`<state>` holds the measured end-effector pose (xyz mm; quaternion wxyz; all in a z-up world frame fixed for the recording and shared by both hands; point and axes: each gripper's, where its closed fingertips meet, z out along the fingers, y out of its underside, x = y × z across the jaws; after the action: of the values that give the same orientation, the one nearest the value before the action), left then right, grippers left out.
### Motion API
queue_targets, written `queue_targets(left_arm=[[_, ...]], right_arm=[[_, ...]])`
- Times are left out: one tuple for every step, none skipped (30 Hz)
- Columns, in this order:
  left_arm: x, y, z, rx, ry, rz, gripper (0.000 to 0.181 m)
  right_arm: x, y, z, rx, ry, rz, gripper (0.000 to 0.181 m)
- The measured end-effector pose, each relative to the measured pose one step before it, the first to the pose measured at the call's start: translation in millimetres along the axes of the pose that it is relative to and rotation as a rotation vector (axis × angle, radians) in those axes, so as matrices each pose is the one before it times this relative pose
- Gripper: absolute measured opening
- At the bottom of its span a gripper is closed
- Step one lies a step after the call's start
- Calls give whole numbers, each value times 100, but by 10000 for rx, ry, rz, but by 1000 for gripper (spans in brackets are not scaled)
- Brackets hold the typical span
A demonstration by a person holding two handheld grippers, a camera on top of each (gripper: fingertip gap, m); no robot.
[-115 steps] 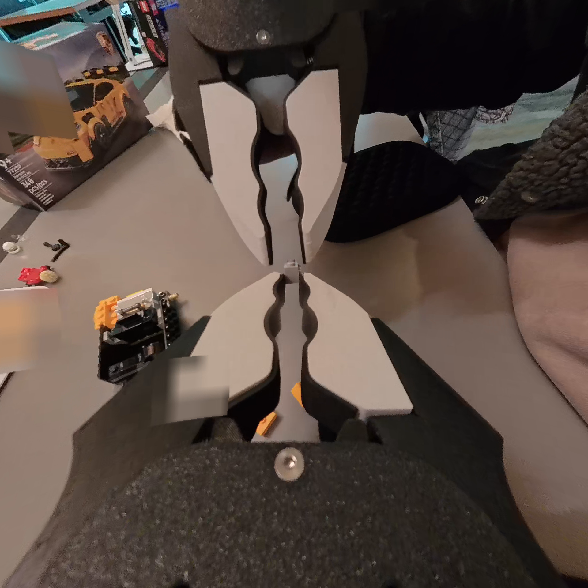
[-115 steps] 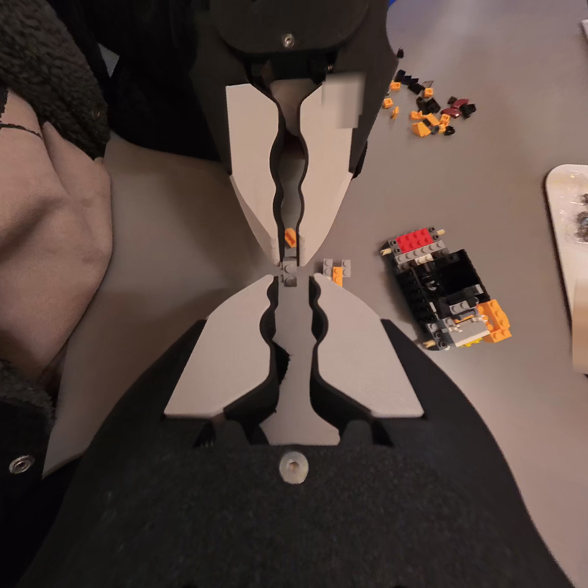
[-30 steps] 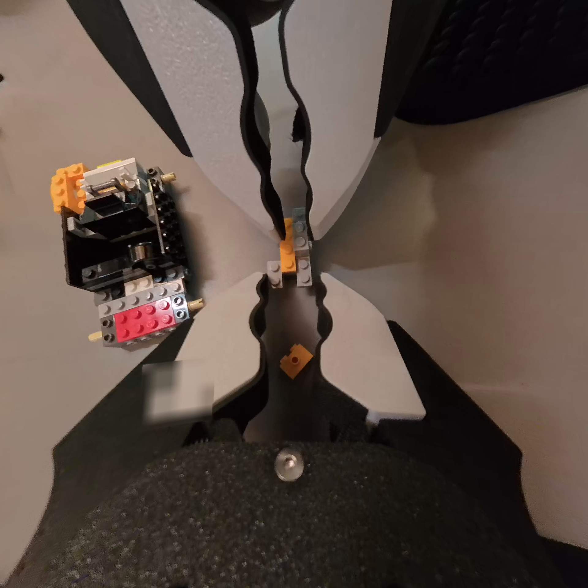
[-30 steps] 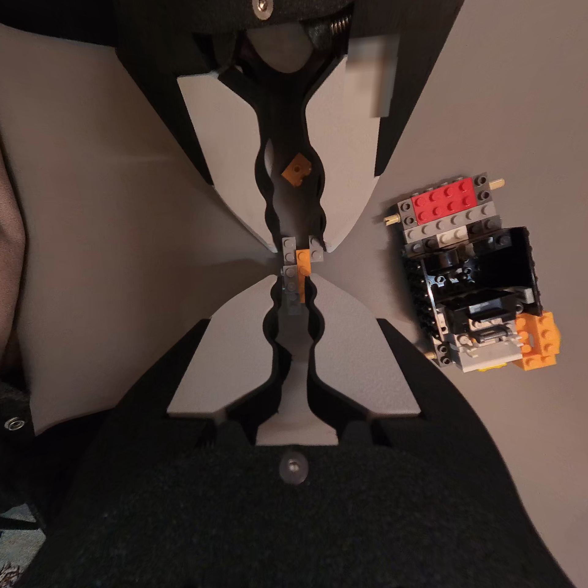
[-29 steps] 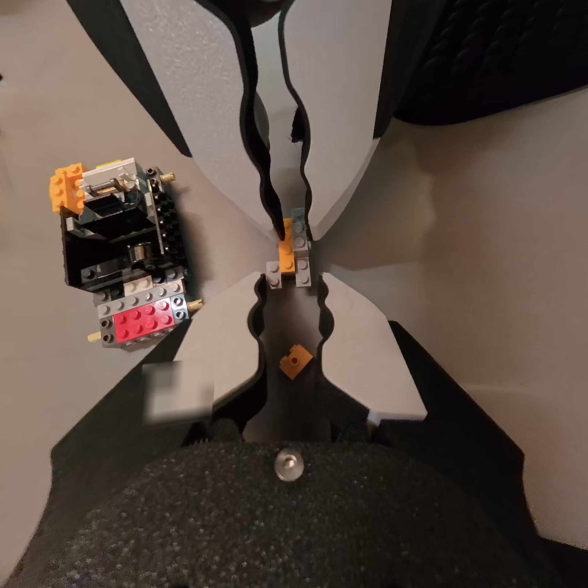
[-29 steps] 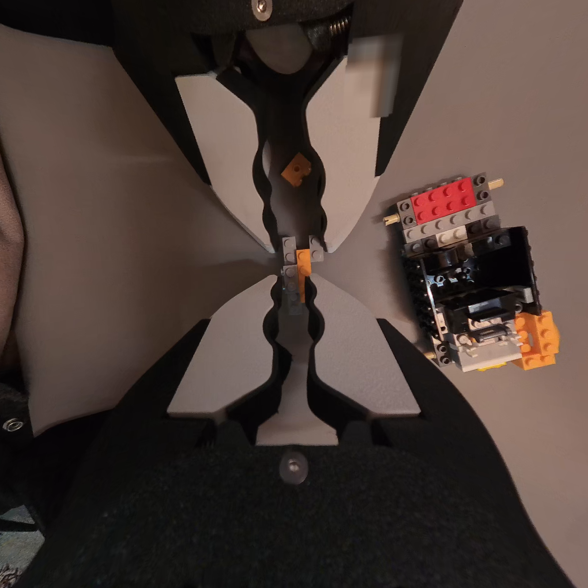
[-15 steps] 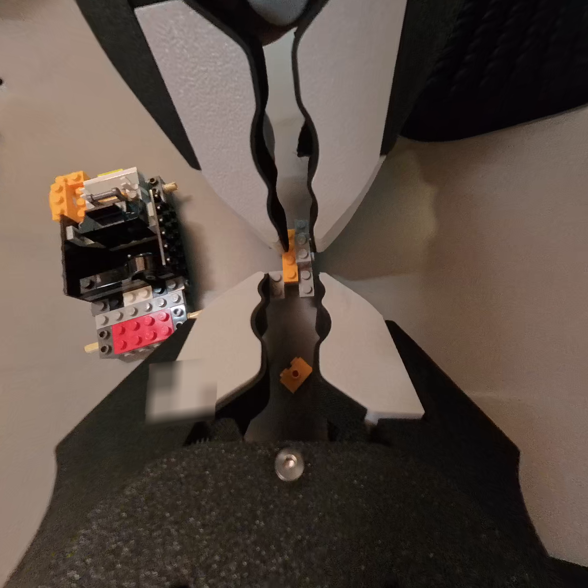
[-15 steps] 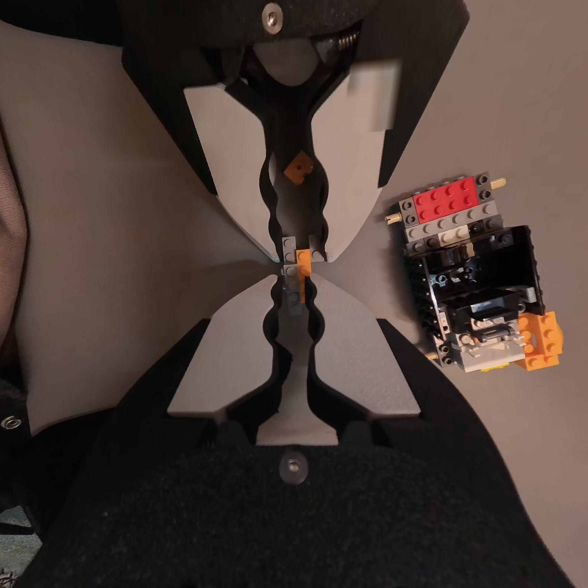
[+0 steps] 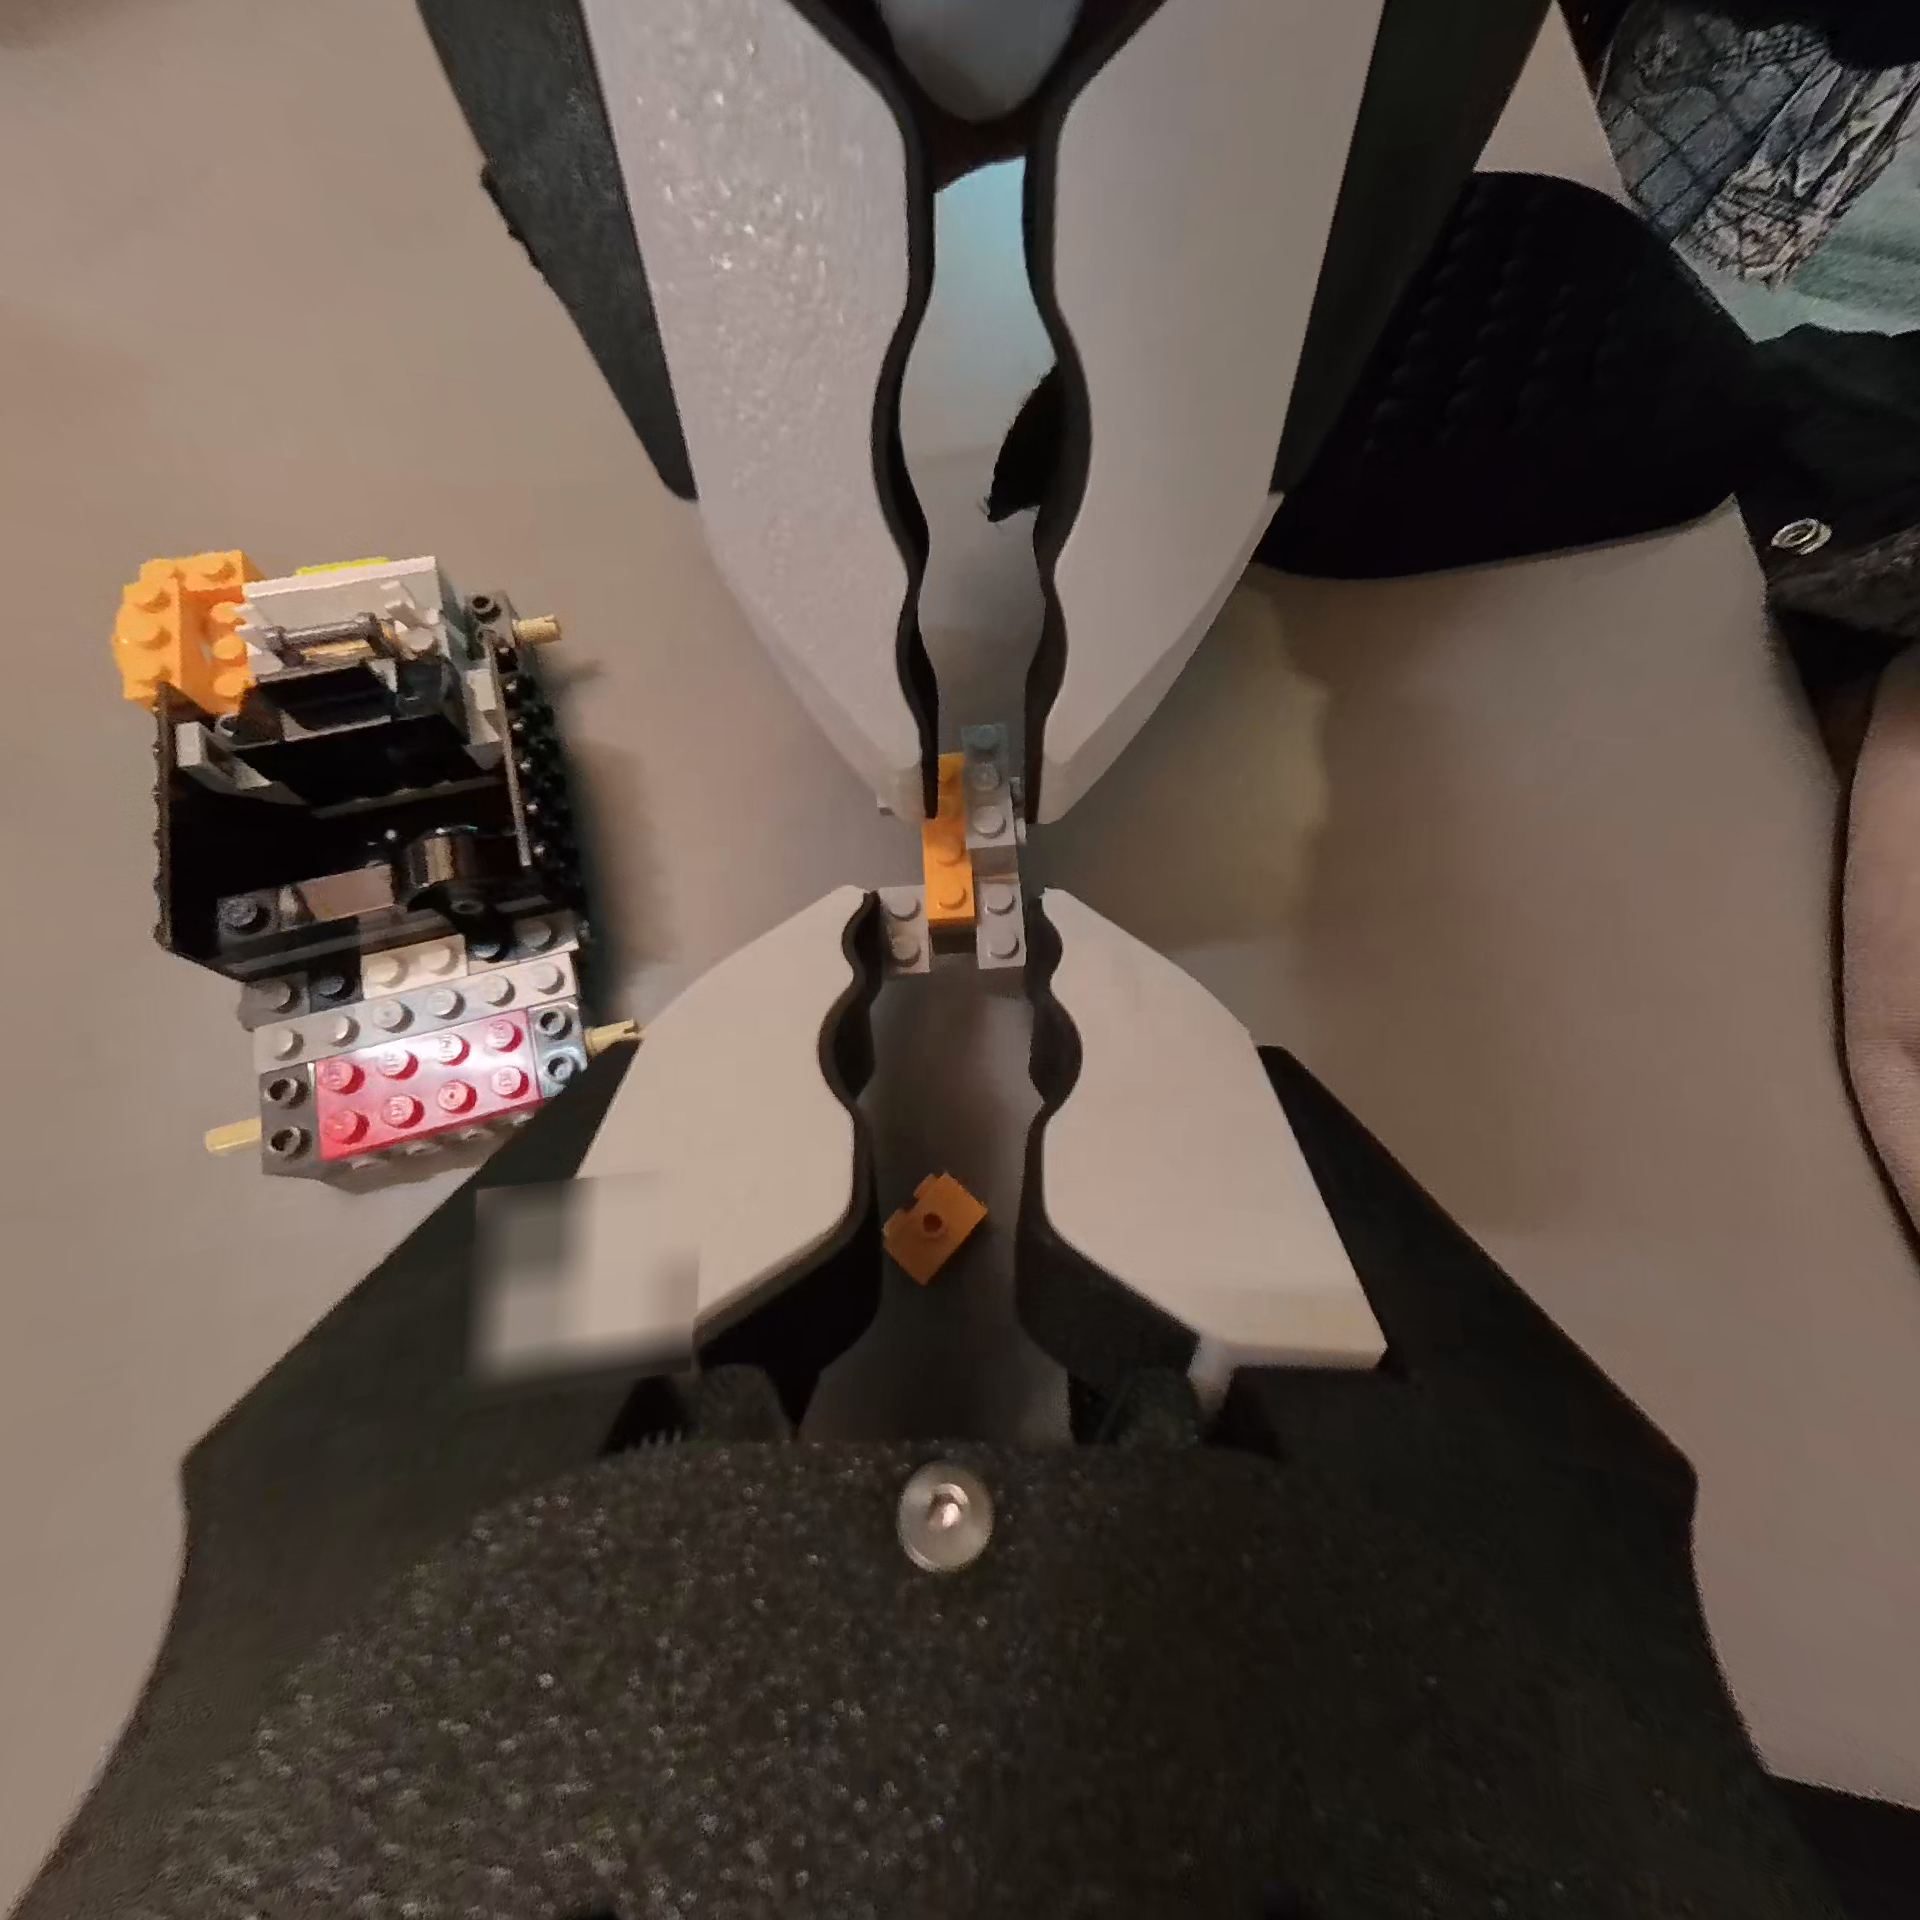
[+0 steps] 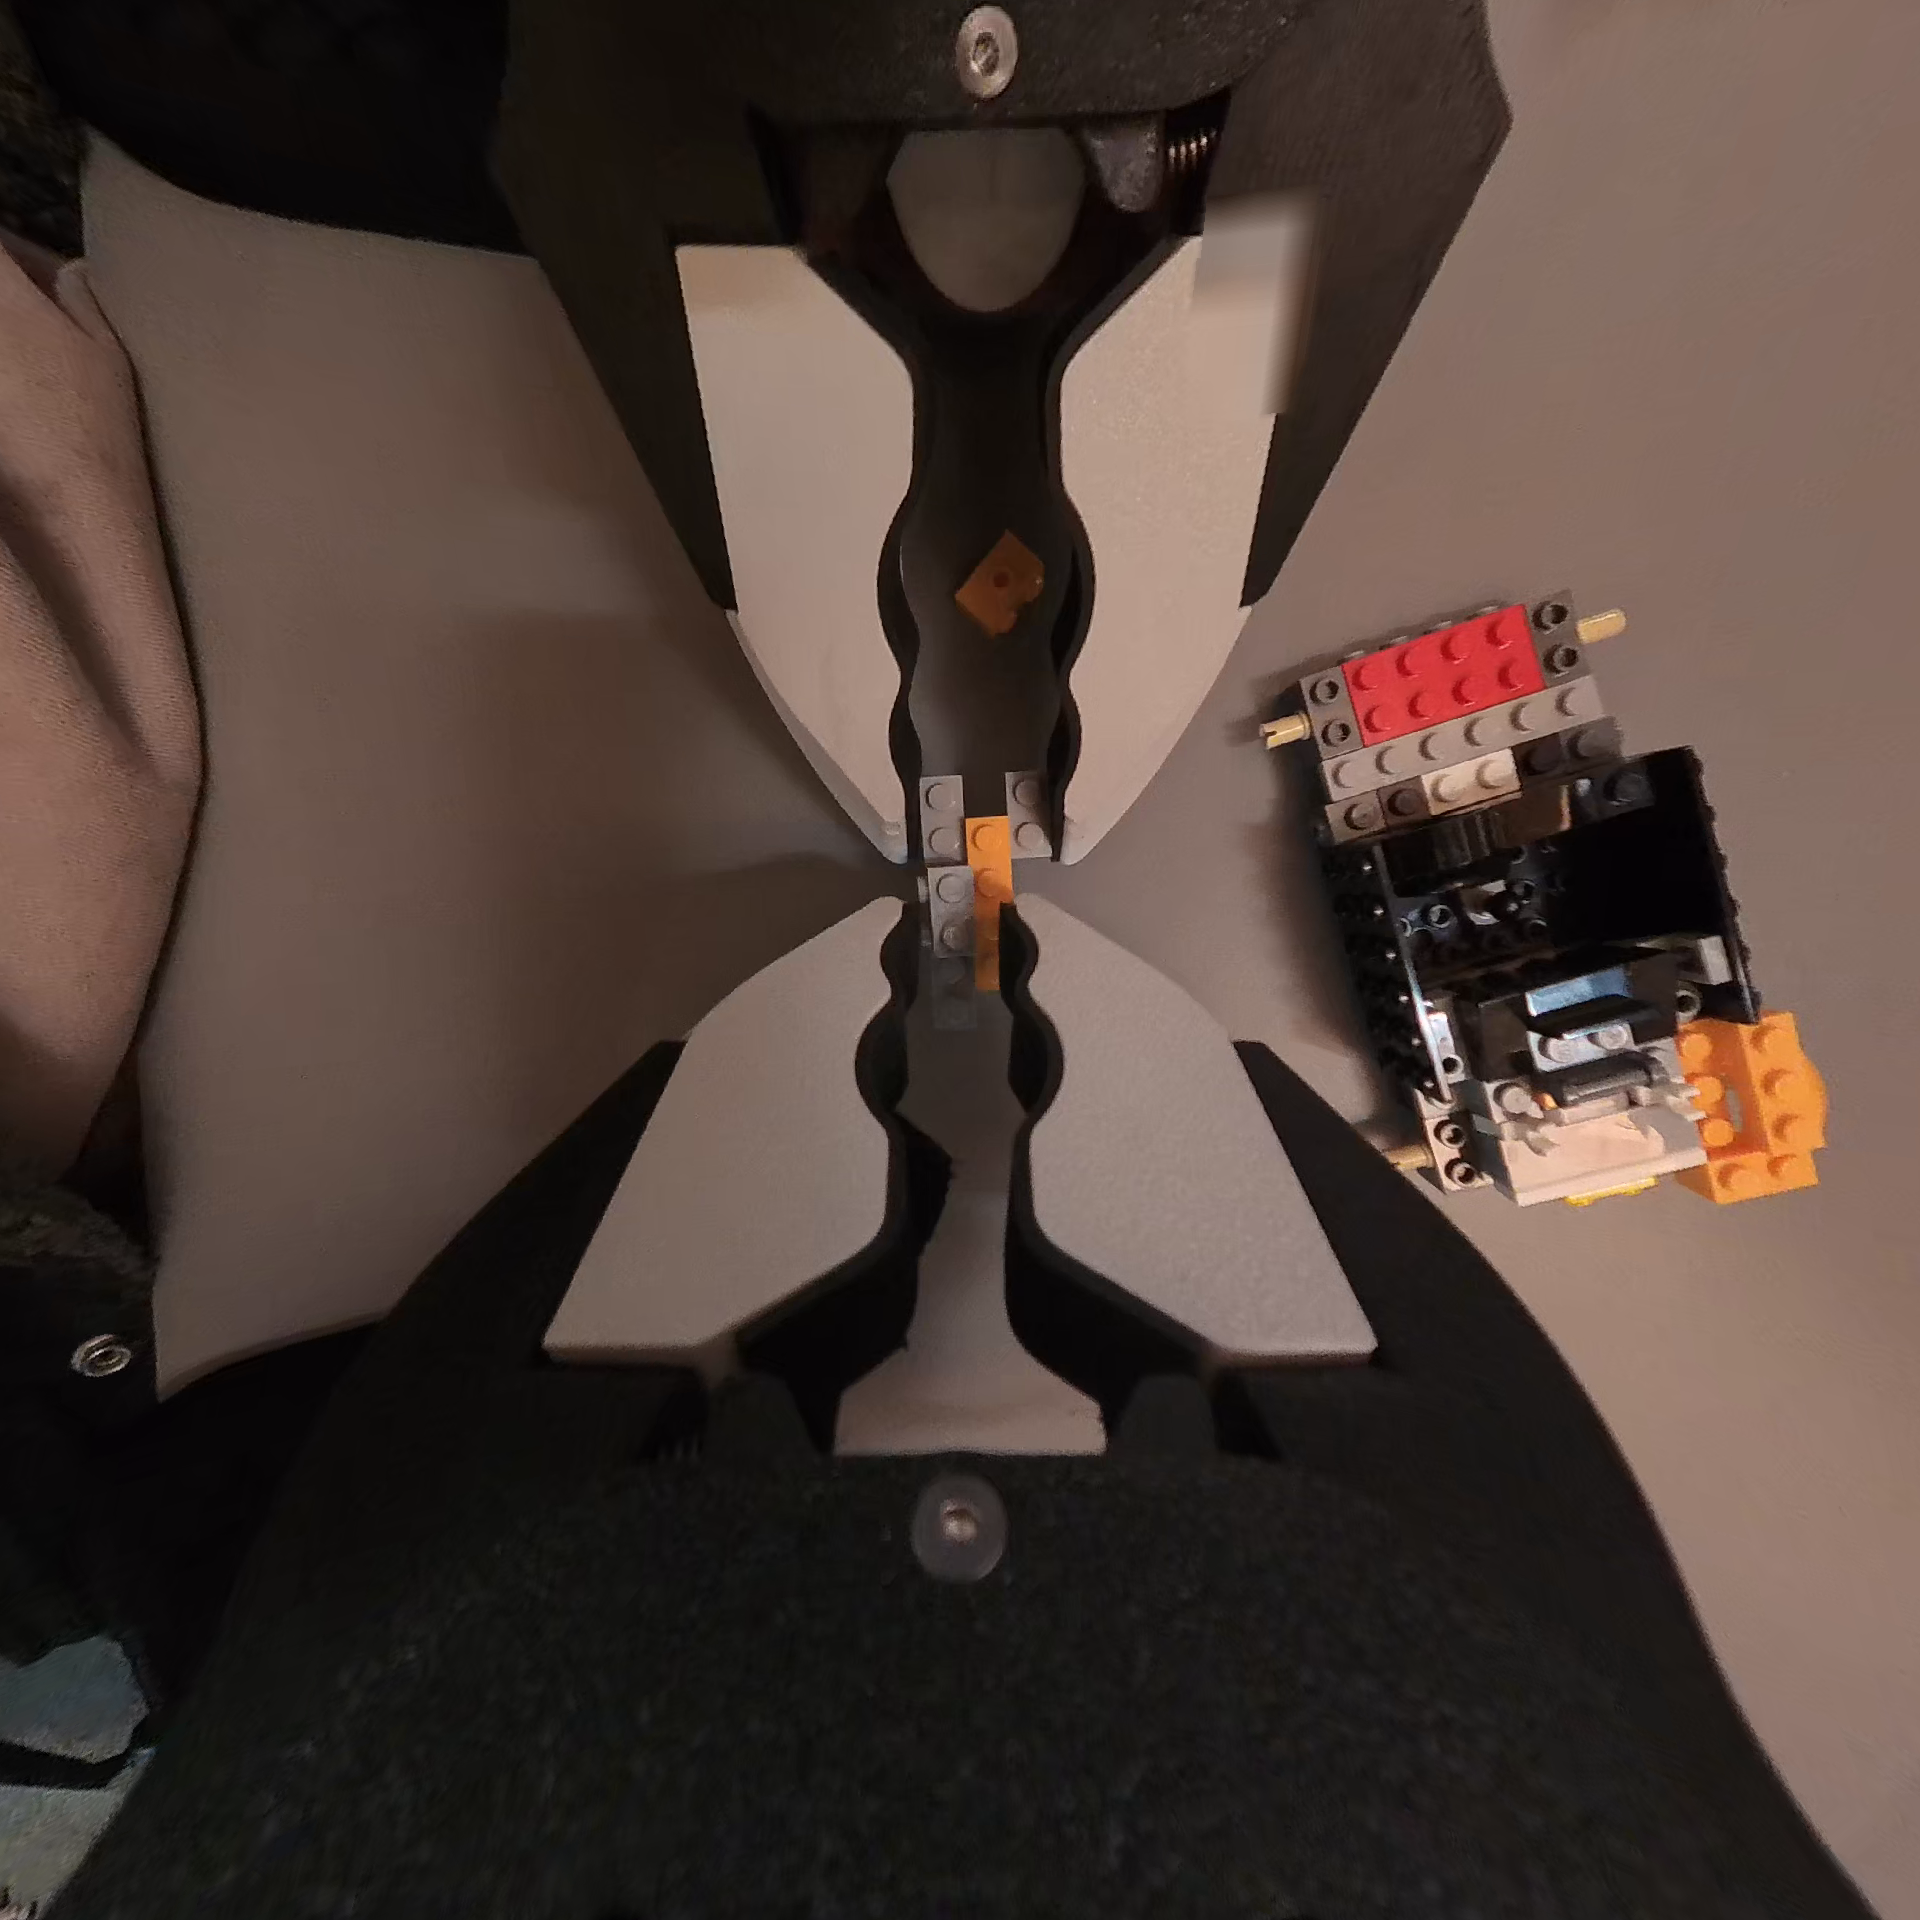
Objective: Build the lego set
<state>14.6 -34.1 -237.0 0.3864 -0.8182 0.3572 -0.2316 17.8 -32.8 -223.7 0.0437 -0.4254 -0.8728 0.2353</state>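
A: Left gripper?
B: Jaws clamped on the near end of the small grey-and-orange sub-assembly; the two grey end plates sit right between the tips. Behind the tips, on the tabletop inside the jaw gap, lies a loose orange piece, touching neither jaw

A: Right gripper?
B: Facing it tip to tip, jaws closed on the other end of the same sub-assembly. In its own view the grey strip and orange plate run back between its tips. Both grip it at once, and it bridges the small gap between the two pairs of tips

A: Off the tabletop?
B: Can't tell from these angles

A: Main build?
B: The black car chassis is on the tabletop, well apart from both jaws: to the left in the left wrist view, to the right in the right one. Red plate at one end, orange bricks at the other, tan axle pins sticking out. Nothing is touching it

A: Farther out?
B: A dark knitted sleeve at the tabletop edge
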Motion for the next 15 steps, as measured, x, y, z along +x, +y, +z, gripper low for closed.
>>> queue_targets(left_arm=[[39,-72,-43,55,58,-75,26],[42,-60,-41,51,62,-72,26],[34,-52,-42,41,50,-72,26],[32,-34,-27,36,50,-63,26],[32,-42,-29,32,50,-54,26],[19,-25,-31,28,38,-48,26],[28,-29,-18,22,41,-49,26],[6,-8,-7,15,31,-50,26],[-29,-9,-22,12,9,-47,26],[-24,-24,-23,21,2,-36,26],[-30,-38,-42,38,5,-34,26],[-36,-59,-47,49,-1,-44,26],[-61,-80,-78,66,-14,-53,26],[-80,-100,-83,78,-29,-59,26],[-111,-128,-115,95,-61,-55,26]], right_arm=[[-7,-15,-81,8,-1,-12,14],[15,-8,-85,-2,9,-15,14],[-44,-64,-101,41,-34,-6,14],[-77,-95,-110,60,-61,18,15],[-24,-97,-120,57,-24,9,15],[-1,-53,-109,35,-6,-7,15],[32,-22,-92,11,14,-11,15],[25,-13,-74,12,11,-4,15],[-28,-49,-91,37,-33,8,15],[-42,-87,-115,66,-33,12,16],[14,-109,-198,93,4,21,16],[66,-211,-326,187,32,54,17],[94,-329,-487,333,42,150,18],[100,-385,-595,457,31,293,18],[117,-296,-628,536,42,436,20]])
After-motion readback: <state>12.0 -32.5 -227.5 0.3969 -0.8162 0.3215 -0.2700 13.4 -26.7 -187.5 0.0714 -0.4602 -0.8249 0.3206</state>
